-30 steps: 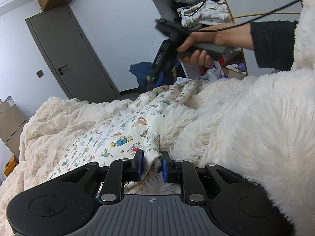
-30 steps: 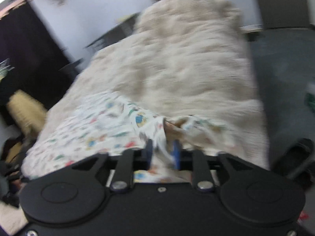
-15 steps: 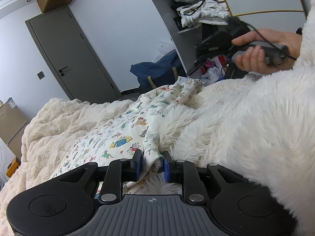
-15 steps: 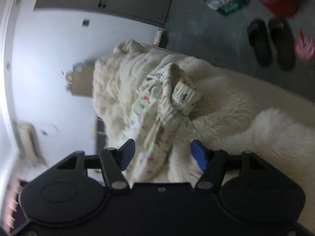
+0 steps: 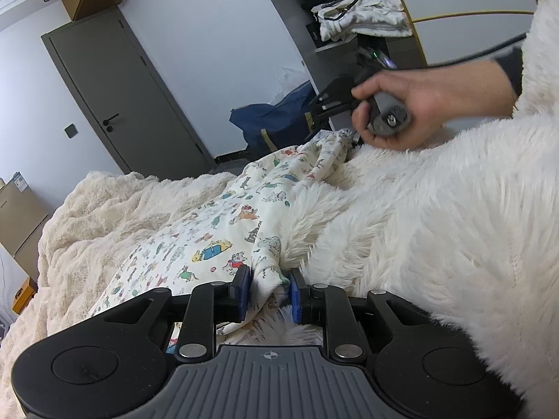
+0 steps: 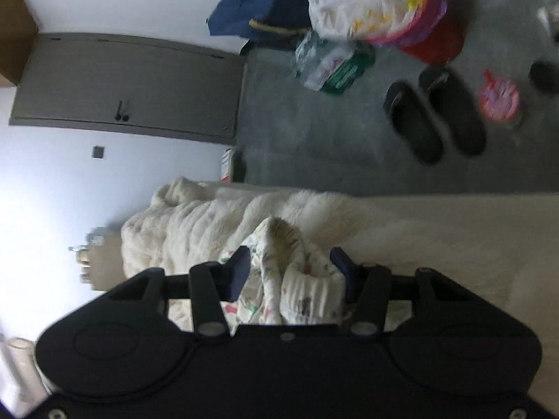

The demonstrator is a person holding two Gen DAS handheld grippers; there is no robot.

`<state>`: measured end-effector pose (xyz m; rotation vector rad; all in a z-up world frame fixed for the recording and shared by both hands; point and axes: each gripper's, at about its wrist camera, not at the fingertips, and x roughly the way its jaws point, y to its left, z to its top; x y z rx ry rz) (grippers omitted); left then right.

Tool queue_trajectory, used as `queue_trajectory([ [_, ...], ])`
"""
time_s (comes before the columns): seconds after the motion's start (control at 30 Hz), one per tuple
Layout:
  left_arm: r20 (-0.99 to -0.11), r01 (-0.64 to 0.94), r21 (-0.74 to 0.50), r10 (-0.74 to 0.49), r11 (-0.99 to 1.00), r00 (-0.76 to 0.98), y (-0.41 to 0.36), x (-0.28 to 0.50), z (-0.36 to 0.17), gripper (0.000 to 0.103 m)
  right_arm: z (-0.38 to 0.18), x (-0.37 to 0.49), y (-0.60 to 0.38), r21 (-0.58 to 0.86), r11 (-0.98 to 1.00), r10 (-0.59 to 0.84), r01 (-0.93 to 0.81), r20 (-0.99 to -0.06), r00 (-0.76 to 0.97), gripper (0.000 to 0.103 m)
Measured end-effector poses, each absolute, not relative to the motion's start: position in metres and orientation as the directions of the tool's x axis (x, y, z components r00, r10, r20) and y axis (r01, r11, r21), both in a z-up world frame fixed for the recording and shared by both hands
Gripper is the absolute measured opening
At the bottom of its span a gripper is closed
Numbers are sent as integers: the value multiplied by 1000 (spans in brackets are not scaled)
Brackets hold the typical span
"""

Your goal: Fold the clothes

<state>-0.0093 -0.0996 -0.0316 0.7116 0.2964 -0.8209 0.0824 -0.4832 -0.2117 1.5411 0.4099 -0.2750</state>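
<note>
A white garment printed with small cartoon animals (image 5: 223, 237) lies stretched along a fluffy blanket. My left gripper (image 5: 267, 291) is shut on its near bunched end. My right gripper (image 6: 291, 272) is open, its blue pads on either side of the garment's far end with the ribbed cuff (image 6: 307, 293), not pinching it. In the left wrist view the right gripper (image 5: 335, 101) shows in a hand just above that far end (image 5: 332, 150).
A cream plush blanket (image 5: 115, 216) lies to the left and a white long-fur throw (image 5: 436, 227) to the right. Past the bed edge the grey floor holds black slippers (image 6: 433, 115), a blue bag (image 5: 276, 122) and bags of clutter (image 6: 377, 17). A grey door (image 5: 118, 97) stands behind.
My right gripper let go of the garment's far end, opened and swung out, then came back down around that end. My left gripper kept its hold without moving.
</note>
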Motion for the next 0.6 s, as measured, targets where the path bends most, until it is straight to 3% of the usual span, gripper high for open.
queue_trajectory([
  [0.1, -497, 751, 460, -564, 473, 659, -99, -9, -32, 20, -249, 69, -482, 925, -115, 130, 363, -349, 928, 46],
  [0.2, -495, 750, 460, -563, 476, 661, -99, -9, -33, 20, -263, 60, -483, 936, -170, 160, 308, -282, 946, 49],
  [0.33, -492, 746, 461, -562, 480, 665, -99, -9, -32, 20, -259, 66, -485, 948, -139, 174, 286, -261, 950, 59],
  [0.6, -487, 738, 454, -555, 500, 675, -98, -8, -32, 26, -257, 66, -485, 954, -93, 193, 285, -264, 945, 54],
])
